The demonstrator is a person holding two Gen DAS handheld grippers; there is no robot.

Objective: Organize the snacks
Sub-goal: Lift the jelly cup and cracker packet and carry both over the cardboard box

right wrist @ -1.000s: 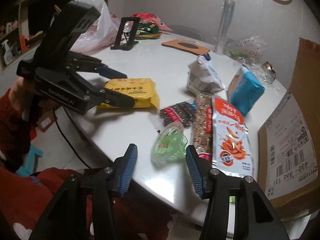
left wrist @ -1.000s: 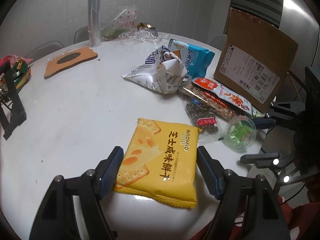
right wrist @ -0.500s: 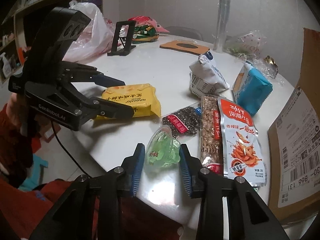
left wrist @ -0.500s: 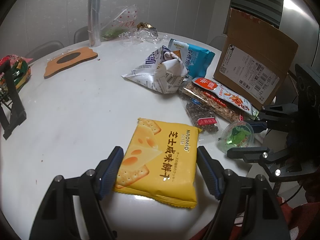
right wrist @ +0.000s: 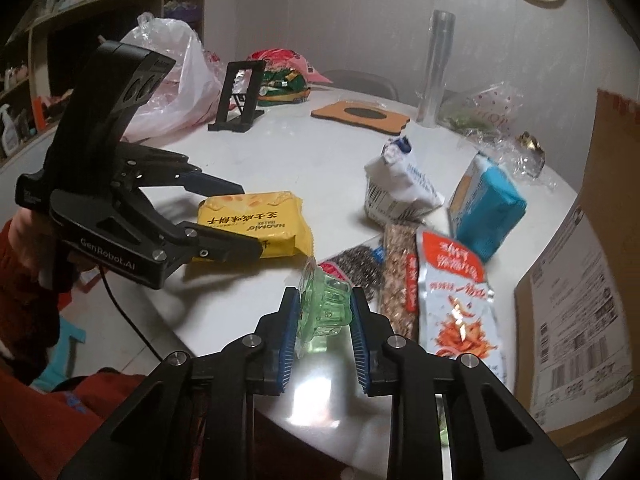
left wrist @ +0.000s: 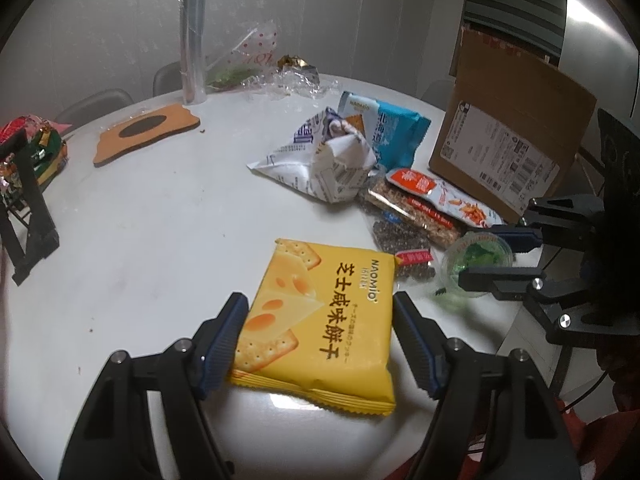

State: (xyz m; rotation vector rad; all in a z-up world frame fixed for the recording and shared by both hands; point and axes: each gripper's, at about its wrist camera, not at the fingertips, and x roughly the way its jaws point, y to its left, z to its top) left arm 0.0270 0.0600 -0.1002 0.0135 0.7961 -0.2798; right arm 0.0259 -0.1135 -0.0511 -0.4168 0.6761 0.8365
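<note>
The left gripper (left wrist: 318, 332) points slanting down at the counter (left wrist: 152, 240), its blue-padded jaws standing wide to either side of a yellow cracker packet (left wrist: 320, 320), pads just off its edges. A hand (right wrist: 24, 232) in a red sleeve holds its grip. The right gripper (right wrist: 325, 320), also slanting down, has its pads pressed on a green jelly cup (right wrist: 325, 308).

White round table (left wrist: 132, 216): yellow cracker pack (left wrist: 320, 320) near front edge; cardboard box (left wrist: 508, 152) far right of it, cork coaster (left wrist: 146, 136) far left.
</note>
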